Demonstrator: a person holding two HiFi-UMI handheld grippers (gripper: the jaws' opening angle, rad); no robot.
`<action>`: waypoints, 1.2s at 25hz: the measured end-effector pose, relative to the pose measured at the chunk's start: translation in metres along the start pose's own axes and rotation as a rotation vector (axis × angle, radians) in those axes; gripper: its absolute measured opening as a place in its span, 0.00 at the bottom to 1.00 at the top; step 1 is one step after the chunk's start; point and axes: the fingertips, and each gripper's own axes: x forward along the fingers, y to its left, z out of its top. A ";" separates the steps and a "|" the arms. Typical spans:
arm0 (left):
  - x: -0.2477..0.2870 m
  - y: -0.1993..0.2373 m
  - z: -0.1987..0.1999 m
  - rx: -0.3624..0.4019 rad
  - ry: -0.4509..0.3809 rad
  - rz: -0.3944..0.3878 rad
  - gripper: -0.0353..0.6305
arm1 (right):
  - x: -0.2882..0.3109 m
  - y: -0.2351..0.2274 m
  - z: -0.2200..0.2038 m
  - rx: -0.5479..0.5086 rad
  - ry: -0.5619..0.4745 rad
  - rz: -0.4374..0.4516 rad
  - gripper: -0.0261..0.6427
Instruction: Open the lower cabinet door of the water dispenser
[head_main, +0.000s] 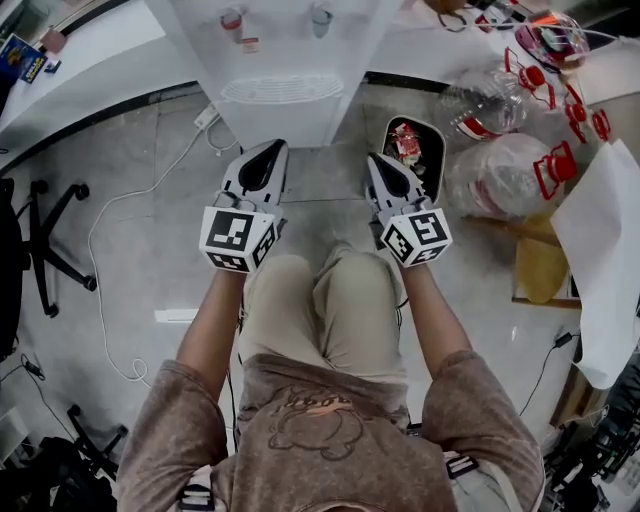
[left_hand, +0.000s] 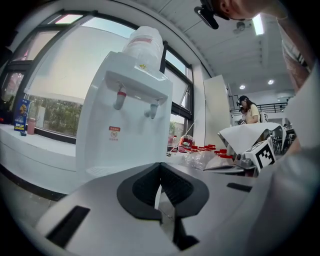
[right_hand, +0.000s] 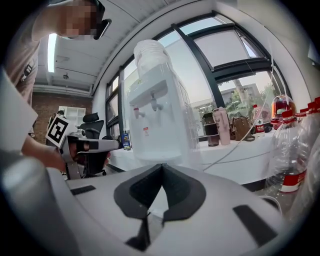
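Arms (head_main: 205, 335) (head_main: 437, 325) outstretched — hand-held grippers (head_main: 268, 148) (head_main: 374, 160) parallel, closed

My left claw (head_main: 270, 150) and right claw (head_main: 377, 162) are pale grey with black pads (left_hand: 142, 187), each cube (head_main: 236, 238) patterned in black-and-white squares. The water dispenser (head_main: 285, 80) at the top centre is white, one tap (head_main: 232, 18) red-tipped. Upper right, the clear bottles (head_main: 510, 175) carry red caps; my shorts (head_main: 330, 310) are beige
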 end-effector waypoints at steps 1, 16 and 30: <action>0.001 0.000 -0.004 0.002 -0.006 -0.001 0.07 | 0.001 -0.002 -0.004 -0.006 -0.003 0.002 0.05; 0.006 0.000 -0.035 0.004 -0.046 0.002 0.07 | 0.015 -0.015 -0.024 -0.018 -0.065 0.009 0.05; -0.005 -0.001 -0.033 0.001 -0.055 -0.001 0.07 | 0.024 -0.004 -0.033 0.018 -0.060 0.108 0.35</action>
